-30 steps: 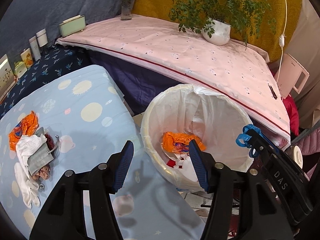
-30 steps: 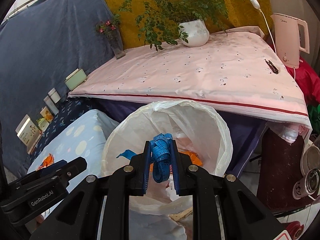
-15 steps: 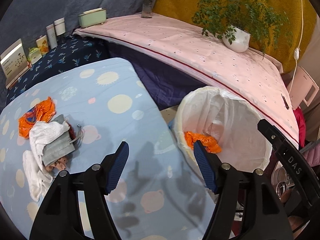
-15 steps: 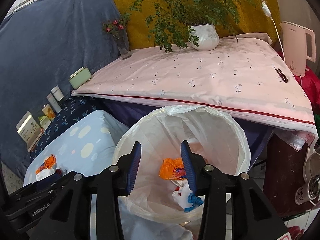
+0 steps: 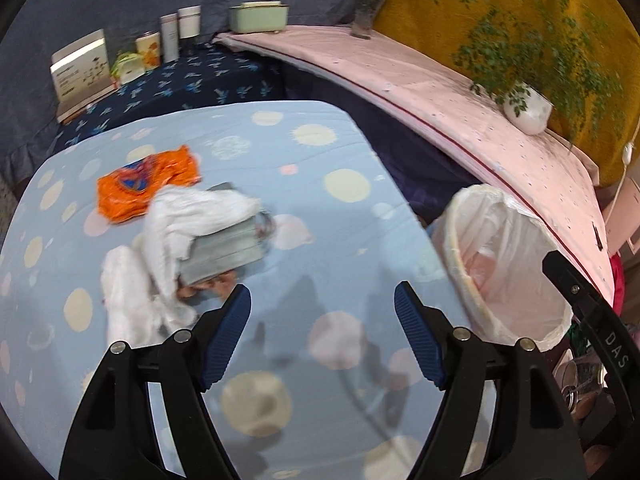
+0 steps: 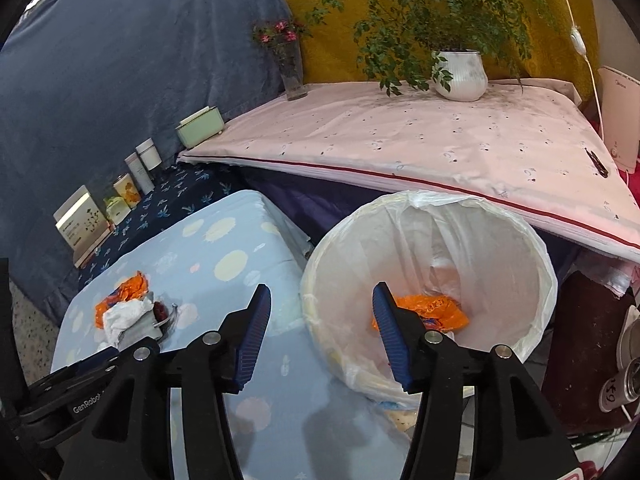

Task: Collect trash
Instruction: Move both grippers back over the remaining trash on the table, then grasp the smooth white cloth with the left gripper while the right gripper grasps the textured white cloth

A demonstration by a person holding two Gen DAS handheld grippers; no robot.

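"das" on right tongs (image 5: 618, 354); "genrobot" on left tongs (image 6: 86, 406).

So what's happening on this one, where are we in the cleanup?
A person with two handheld grippers is clearing trash into the lined bin. Both the left gripper and the right gripper are empty, jaws opening. An orange wrapper is in the bin. On the blue dotted cloth, another orange wrapper, white tissues and a grey face mask remain.
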